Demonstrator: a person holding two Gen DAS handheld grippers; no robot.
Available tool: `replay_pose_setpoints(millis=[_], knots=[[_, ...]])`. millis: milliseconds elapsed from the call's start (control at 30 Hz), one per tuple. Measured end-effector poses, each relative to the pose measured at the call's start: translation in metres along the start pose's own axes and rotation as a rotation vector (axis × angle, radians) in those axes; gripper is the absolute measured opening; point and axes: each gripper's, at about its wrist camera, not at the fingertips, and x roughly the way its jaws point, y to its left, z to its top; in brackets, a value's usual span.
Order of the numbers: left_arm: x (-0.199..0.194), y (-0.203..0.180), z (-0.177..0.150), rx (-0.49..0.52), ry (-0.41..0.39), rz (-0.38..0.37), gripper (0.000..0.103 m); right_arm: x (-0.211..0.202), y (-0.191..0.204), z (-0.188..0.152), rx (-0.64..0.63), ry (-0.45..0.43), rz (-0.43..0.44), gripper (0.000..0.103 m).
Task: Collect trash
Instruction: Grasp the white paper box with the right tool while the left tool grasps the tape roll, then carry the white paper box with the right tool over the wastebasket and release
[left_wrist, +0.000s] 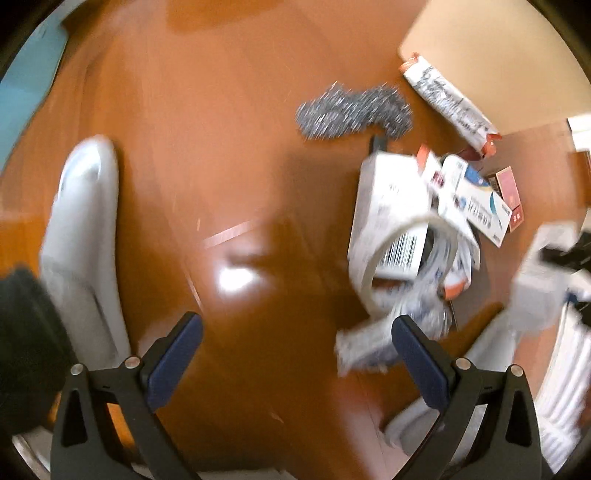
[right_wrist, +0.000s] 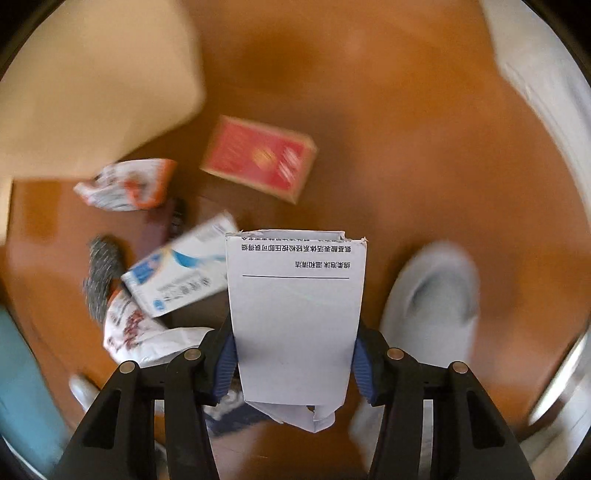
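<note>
My right gripper is shut on a white carton box with printed text, held above the brown floor. Below it lie a red box, a blue-and-white box, an orange-edged wrapper and a crumpled wrapper. My left gripper is open and empty above the floor. To its right lies a trash pile: a white barcode box, a tape ring, the blue-and-white box, the red box, a long wrapper and steel wool.
White shoes stand on the floor, one in the left wrist view and one in the right wrist view. A beige panel is at the upper left. A blue surface borders the left. Both views are motion-blurred.
</note>
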Motion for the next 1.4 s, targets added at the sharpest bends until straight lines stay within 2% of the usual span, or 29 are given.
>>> replay_pose_setpoints(millis=[133,167,200,267,333,433,500,567,600,633,667,833,933,1000,1033,1133,1200,1233,1267,1333,1367,1400], knots=[[0.006,-0.016,0.021,0.102,-0.034,0.042,0.103,-0.05,0.03,0.033,-0.198,-0.043,0.022,0.054],[0.011,-0.018,0.025,0.122,-0.039,0.049,0.099,-0.061,0.032,0.036,-0.236,-0.064,0.037,0.054],[0.016,-0.02,0.027,0.143,-0.04,0.044,0.094,-0.072,0.035,0.04,-0.27,-0.086,0.061,0.054],[0.029,-0.021,0.036,0.168,-0.035,0.034,0.056,-0.076,0.028,0.045,-0.276,-0.087,0.1,0.054],[0.041,-0.022,0.042,0.176,-0.017,0.03,0.04,-0.077,0.024,0.05,-0.275,-0.081,0.127,0.055],[0.044,-0.027,0.049,0.2,-0.027,0.002,0.039,-0.062,0.035,0.048,-0.264,-0.058,0.152,0.055],[0.042,-0.025,0.056,0.198,-0.022,-0.037,0.039,-0.057,0.037,0.047,-0.275,-0.048,0.132,0.055],[0.036,-0.02,0.062,0.173,-0.017,-0.078,0.024,-0.058,0.033,0.045,-0.289,-0.052,0.114,0.055],[0.034,-0.017,0.066,0.16,-0.013,-0.108,0.02,-0.059,0.032,0.045,-0.285,-0.053,0.114,0.055],[0.032,-0.015,0.068,0.152,-0.012,-0.128,0.004,-0.06,0.031,0.046,-0.278,-0.055,0.117,0.055],[0.029,-0.012,0.071,0.144,-0.015,-0.151,0.0,-0.061,0.03,0.047,-0.279,-0.062,0.117,0.055],[-0.001,-0.001,0.066,0.145,-0.068,-0.19,0.0,-0.077,0.033,0.041,-0.312,-0.101,0.114,0.055],[-0.009,0.001,0.059,0.169,-0.103,-0.171,0.0,-0.079,0.034,0.04,-0.303,-0.097,0.119,0.055],[-0.005,0.005,0.059,0.174,-0.082,-0.169,0.0,-0.079,0.034,0.041,-0.287,-0.088,0.135,0.055],[-0.004,0.005,0.062,0.186,-0.065,-0.165,0.0,-0.08,0.034,0.042,-0.283,-0.085,0.141,0.055],[0.009,-0.008,0.054,0.277,-0.088,-0.111,0.001,-0.079,0.035,0.042,-0.294,-0.09,0.142,0.055],[0.013,-0.01,0.05,0.332,-0.085,-0.095,0.005,-0.075,0.033,0.042,-0.288,-0.082,0.144,0.055],[0.015,-0.01,0.05,0.34,-0.087,-0.095,0.017,-0.073,0.032,0.042,-0.285,-0.078,0.143,0.055],[0.015,-0.008,0.05,0.34,-0.092,-0.104,0.044,-0.071,0.03,0.043,-0.281,-0.074,0.14,0.055],[0.014,0.001,0.053,0.285,-0.088,-0.186,0.082,-0.067,0.028,0.044,-0.279,-0.068,0.129,0.055],[0.012,0.006,0.054,0.253,-0.088,-0.231,0.082,-0.065,0.027,0.044,-0.281,-0.068,0.127,0.055],[0.013,0.008,0.054,0.243,-0.088,-0.216,0.082,-0.064,0.026,0.044,-0.285,-0.068,0.121,0.055]])
